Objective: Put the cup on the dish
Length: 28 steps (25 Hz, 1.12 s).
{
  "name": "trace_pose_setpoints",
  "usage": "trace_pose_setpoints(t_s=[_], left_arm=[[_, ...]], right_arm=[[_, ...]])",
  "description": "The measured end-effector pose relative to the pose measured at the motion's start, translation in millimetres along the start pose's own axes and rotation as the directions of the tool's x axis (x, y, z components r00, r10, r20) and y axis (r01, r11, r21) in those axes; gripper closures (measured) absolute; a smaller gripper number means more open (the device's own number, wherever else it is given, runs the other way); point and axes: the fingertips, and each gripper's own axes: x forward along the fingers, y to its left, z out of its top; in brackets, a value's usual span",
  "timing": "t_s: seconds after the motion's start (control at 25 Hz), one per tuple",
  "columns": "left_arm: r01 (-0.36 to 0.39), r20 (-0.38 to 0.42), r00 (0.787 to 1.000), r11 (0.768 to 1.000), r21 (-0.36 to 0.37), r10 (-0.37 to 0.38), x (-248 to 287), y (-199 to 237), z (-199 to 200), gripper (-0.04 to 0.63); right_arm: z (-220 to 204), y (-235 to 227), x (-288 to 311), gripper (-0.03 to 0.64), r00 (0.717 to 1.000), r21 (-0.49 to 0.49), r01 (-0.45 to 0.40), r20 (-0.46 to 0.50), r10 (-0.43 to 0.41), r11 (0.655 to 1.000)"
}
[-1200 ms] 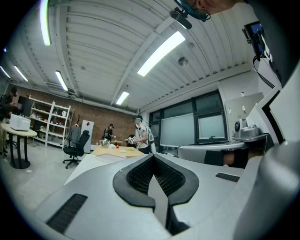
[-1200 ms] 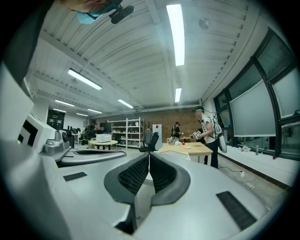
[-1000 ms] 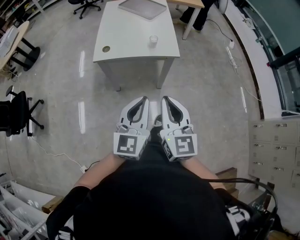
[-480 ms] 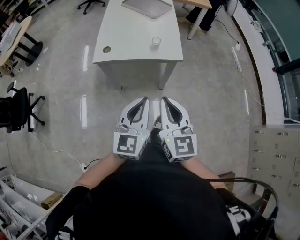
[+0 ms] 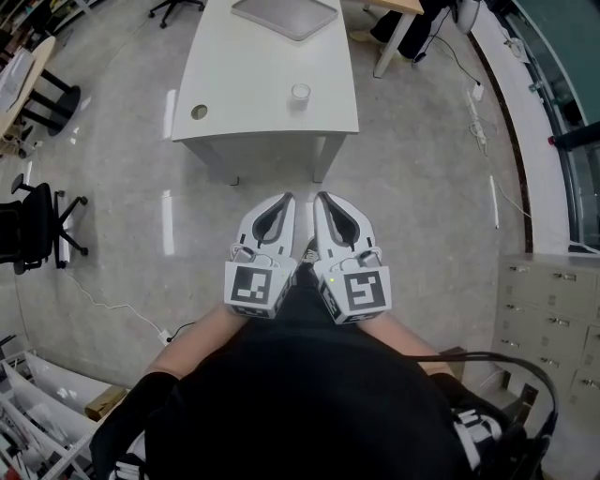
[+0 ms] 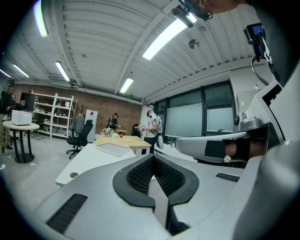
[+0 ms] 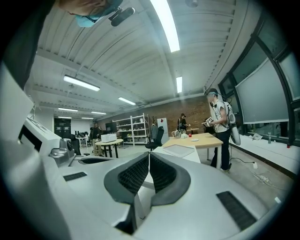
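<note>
A small clear cup [image 5: 300,92] stands on a white table [image 5: 244,103] ahead of me. The dish, a flat grey tray [image 5: 284,14], lies at the table's far end and also shows in the left gripper view as the tray [image 6: 112,149] and in the right gripper view as the tray [image 7: 178,150]. My left gripper [image 5: 287,200] and right gripper [image 5: 322,198] are held side by side over the floor, well short of the table. Both are shut with nothing between their pads, as the left gripper [image 6: 153,157] and right gripper [image 7: 149,154] show in their own views. The jaws hide the cup in both gripper views.
The table top has a round cable hole [image 5: 199,112]. A wooden table [image 5: 380,6] stands behind it, with a person [image 7: 218,126] beside it. Black office chairs [image 5: 33,230] are on the left, drawer cabinets [image 5: 553,300] on the right, a cable [image 5: 112,305] on the floor.
The white table and the cup sit slightly lower and nearer in the head view. Both grippers have gone forward together, still shut and side by side.
</note>
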Motion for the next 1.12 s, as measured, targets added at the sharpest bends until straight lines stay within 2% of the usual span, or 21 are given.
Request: trace_pose_setpoints(t_s=[0.2, 0.48, 0.72, 1.12], left_arm=[[-0.018, -0.029, 0.999, 1.0, 0.002, 0.018, 41.7, 6.7, -1.3, 0.589], [-0.048, -0.046, 0.998, 0.999, 0.017, 0.048, 89.2, 7.2, 5.4, 0.589], [-0.071, -0.018, 0.997, 0.997, 0.02, 0.071, 115.9, -3.8, 14.5, 0.589], [-0.114, -0.011, 0.993, 0.993, 0.013, 0.114, 124.3, 0.1, 18.9, 0.589]], right_arm=[[0.6, -30.5, 30.0, 0.603, 0.999, 0.017, -0.038, 0.009, 0.038, 0.999], [6.4, -77.3, 56.5, 0.603, 0.999, 0.057, -0.051, 0.019, 0.05, 0.997], [14.6, -107.1, 63.3, 0.603, 0.996, 0.06, -0.083, 0.047, 0.08, 0.995], [17.7, -114.7, 73.9, 0.603, 0.992, 0.061, -0.122, 0.042, 0.12, 0.991]])
